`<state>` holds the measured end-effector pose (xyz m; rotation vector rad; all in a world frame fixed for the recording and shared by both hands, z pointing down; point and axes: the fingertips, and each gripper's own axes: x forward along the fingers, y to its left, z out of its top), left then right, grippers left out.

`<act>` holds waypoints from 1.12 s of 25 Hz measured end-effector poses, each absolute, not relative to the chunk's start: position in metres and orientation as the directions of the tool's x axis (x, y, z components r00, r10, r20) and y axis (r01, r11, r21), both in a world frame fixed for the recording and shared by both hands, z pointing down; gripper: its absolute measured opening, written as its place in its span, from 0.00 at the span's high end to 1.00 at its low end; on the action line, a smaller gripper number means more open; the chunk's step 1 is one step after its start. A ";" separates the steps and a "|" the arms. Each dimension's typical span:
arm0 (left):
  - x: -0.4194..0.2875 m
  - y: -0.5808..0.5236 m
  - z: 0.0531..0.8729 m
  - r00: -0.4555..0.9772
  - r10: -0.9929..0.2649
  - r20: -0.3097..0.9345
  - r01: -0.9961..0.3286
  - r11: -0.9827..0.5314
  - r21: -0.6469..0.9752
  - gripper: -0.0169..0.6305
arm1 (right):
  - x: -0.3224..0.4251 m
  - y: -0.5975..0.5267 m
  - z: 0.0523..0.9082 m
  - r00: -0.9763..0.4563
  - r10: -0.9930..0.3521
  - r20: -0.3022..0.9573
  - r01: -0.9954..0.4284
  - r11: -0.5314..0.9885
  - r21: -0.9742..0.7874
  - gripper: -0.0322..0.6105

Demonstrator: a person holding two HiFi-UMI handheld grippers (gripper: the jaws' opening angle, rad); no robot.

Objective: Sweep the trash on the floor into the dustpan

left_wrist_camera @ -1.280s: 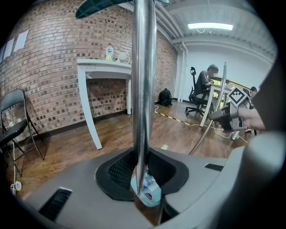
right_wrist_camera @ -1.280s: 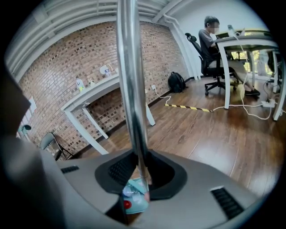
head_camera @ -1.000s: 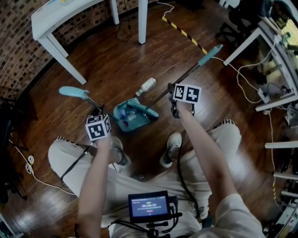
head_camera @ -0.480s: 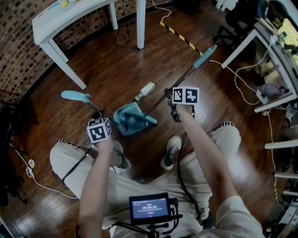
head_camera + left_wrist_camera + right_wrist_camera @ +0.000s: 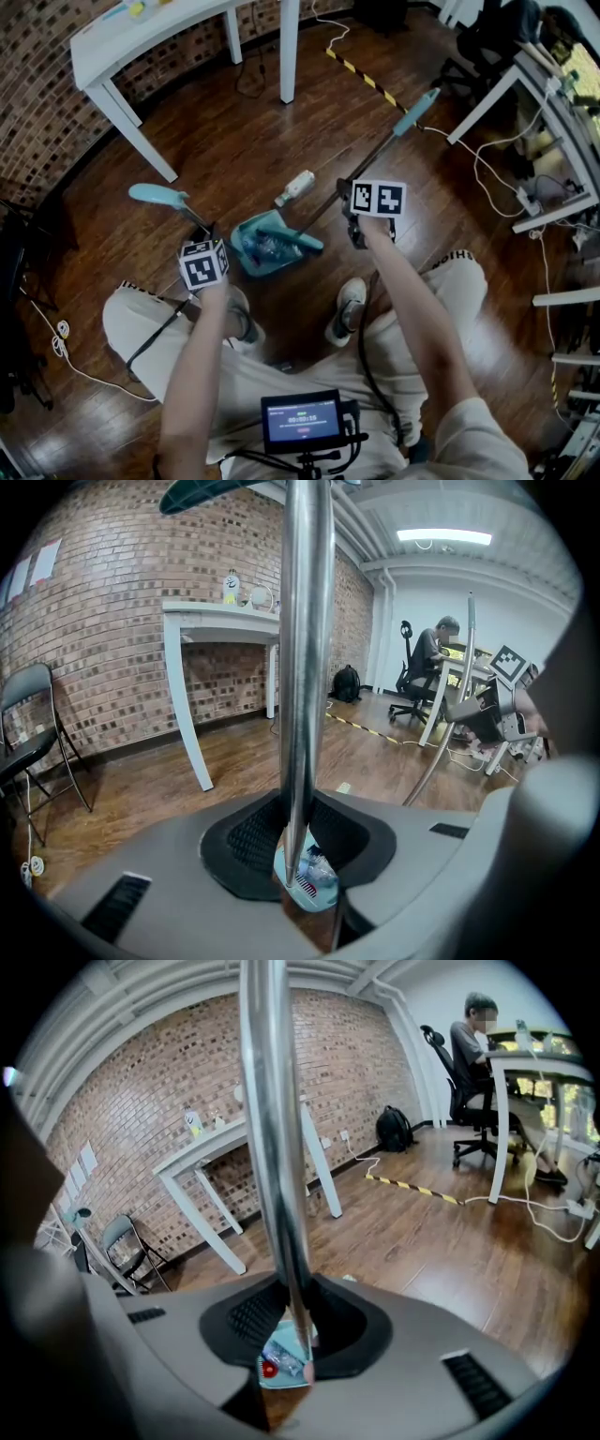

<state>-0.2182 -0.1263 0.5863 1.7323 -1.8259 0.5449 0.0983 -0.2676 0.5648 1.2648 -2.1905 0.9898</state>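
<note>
Left tongs (image 5: pixel 298 841): clamped on one dustpan pole (image 5: pixel 305 667)
Right tongs (image 5: pixel 295 1321): clamped on one broom pole (image 5: pixel 277 1147)
Bottle (image 5: pixel 294 187): one, near dustpan (image 5: pixel 244 240)

The trash (image 5: pixel 268 247) in the dustpan (image 5: pixel 240 236) is too small to identify. The dustpan pole (image 5: pixel 307 621) and broom pole (image 5: pixel 272 1101) run off the top edges.

A white table (image 5: pixel 103 47) stands on dark wooden floor (image 5: pixel 225 131) beside a brick wall (image 5: pixel 37 122).
</note>
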 end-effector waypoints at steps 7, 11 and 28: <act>-0.214 -0.127 0.587 -0.002 -0.767 0.641 -0.994 0.074 0.085 0.86 | 0.100 -0.273 0.557 -0.489 -0.607 0.626 -0.872 0.345 -0.347 0.79; -0.213 -0.127 0.587 0.005 -0.766 0.642 -0.991 0.080 0.103 0.86 | 0.117 -0.285 0.527 -0.491 -0.664 0.564 -0.868 0.321 -0.378 0.79; -0.217 -0.126 0.588 0.022 -0.768 0.641 -0.990 0.074 0.123 0.85 | 0.215 -0.314 0.424 -0.463 -0.772 0.435 -0.884 0.366 -0.290 0.79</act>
